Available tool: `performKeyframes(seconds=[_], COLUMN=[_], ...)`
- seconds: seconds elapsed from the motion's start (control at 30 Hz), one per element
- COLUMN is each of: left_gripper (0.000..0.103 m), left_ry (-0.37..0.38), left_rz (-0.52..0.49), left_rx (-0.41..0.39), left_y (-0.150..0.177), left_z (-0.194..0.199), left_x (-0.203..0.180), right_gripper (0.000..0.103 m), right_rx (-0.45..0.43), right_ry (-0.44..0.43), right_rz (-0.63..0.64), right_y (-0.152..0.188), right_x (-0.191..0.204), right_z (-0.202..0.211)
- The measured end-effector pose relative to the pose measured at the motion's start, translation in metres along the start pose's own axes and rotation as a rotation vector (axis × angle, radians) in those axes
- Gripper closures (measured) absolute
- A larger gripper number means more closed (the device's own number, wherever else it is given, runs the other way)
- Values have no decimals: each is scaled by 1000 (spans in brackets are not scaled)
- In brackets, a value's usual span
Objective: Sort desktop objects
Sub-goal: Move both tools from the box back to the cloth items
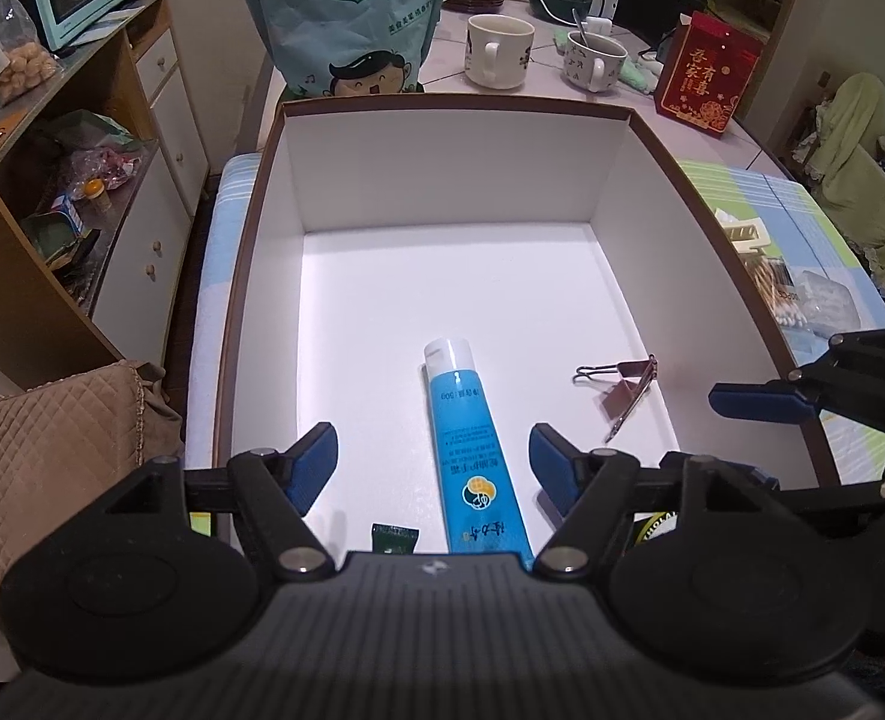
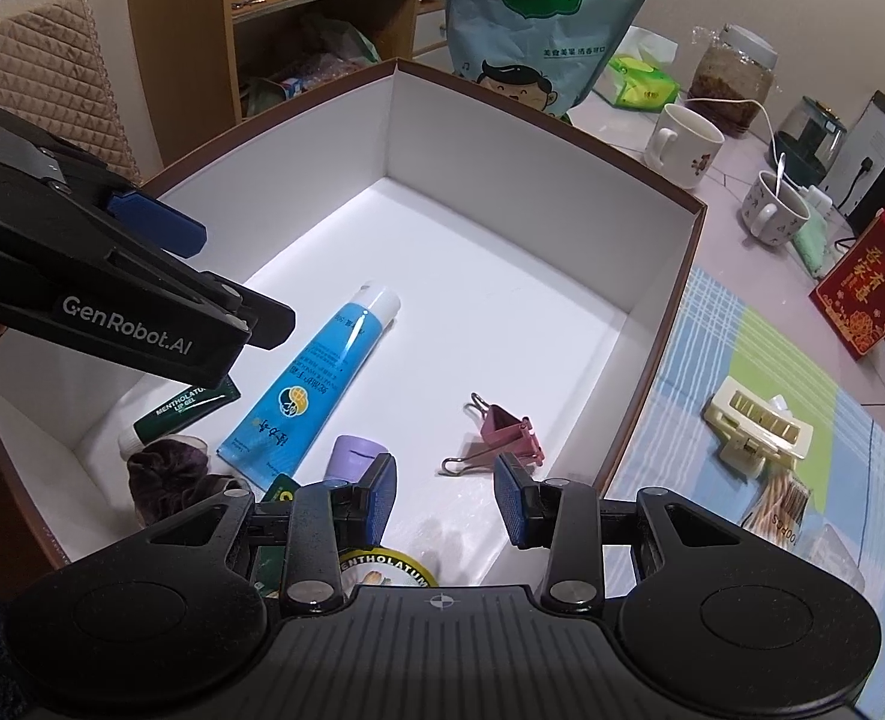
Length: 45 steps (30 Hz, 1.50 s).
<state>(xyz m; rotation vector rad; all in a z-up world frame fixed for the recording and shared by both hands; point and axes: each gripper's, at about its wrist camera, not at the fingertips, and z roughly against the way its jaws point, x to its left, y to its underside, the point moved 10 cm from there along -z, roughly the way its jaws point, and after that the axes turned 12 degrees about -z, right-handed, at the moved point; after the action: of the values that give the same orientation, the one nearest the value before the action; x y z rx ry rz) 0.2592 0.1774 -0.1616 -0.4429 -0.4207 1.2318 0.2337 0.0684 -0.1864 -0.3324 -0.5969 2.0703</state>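
Observation:
A white box with a brown rim (image 1: 454, 103) (image 2: 691, 222) holds a blue tube with a white cap (image 1: 472, 444) (image 2: 316, 378), a pink binder clip (image 1: 628, 387) (image 2: 511, 435), a green lip gel pack (image 2: 187, 408), a purple scrunchie (image 2: 169, 471), a lilac cap (image 2: 355, 456) and a Mentholatum tin (image 2: 385, 573). My left gripper (image 1: 433, 459) hangs open over the tube, nothing between its fingers. My right gripper (image 2: 445, 498) is open above the box's near end, beside the clip. On the cloth outside lie a cream hair claw (image 2: 757, 429) and a cotton swab box (image 2: 784, 507).
Behind the box stand a snack bag (image 1: 346, 6), two mugs (image 1: 499, 51) (image 1: 595, 60), a red gift box (image 1: 709, 72) and a jar (image 2: 733, 81). A wooden shelf (image 1: 52, 138) and a quilted chair back (image 1: 40, 450) are on the left. The checked cloth (image 2: 742, 348) covers the table's right.

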Motion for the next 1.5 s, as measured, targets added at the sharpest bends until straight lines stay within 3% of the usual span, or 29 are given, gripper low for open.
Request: performKeyframes(seconds=[0.03, 0.07, 0.1, 0.17, 0.33, 0.47, 0.6, 0.8, 1.17, 1.5], left_gripper=[36, 35, 35, 35, 34, 25, 23, 22, 25, 31], left_ry=[-2, -3, -6, -13, -35, -60, -66, -27, 71, 97], left_rz=[0, 0, -1, -2, 7, 12, -4, -57, -175, -201], left_rx=[-3, -6, -10, -16, -39, -70, -114, -177, -223, -176], left_y=[0, 0, 0, -1, -4, -12, -27, -58, -104, -122], left_z=[2, 4, 6, 9, 22, 37, 53, 66, 57, 8], left_x=[0, -1, -2, -3, -4, -5, -17, -63, -184, -273], right_gripper=[64, 54, 32, 19, 19, 19, 19, 19, 19, 19], right_rx=[-1, -3, -11, -49, -87, -130, -176, -177, -84, -19], right_ry=[-4, -11, -24, -69, -102, -189, -261, -182, -48, -7], right_rz=[-6, -15, -23, -31, -60, -145, -235, -342, -473, -471], right_y=[0, 1, 1, -1, -2, -2, -3, 14, 93, 136], right_x=[0, 0, 1, 6, 4, -6, -24, -85, -209, -299], right_z=[1, 2, 4, 12, 24, 42, 61, 70, 78, 73])
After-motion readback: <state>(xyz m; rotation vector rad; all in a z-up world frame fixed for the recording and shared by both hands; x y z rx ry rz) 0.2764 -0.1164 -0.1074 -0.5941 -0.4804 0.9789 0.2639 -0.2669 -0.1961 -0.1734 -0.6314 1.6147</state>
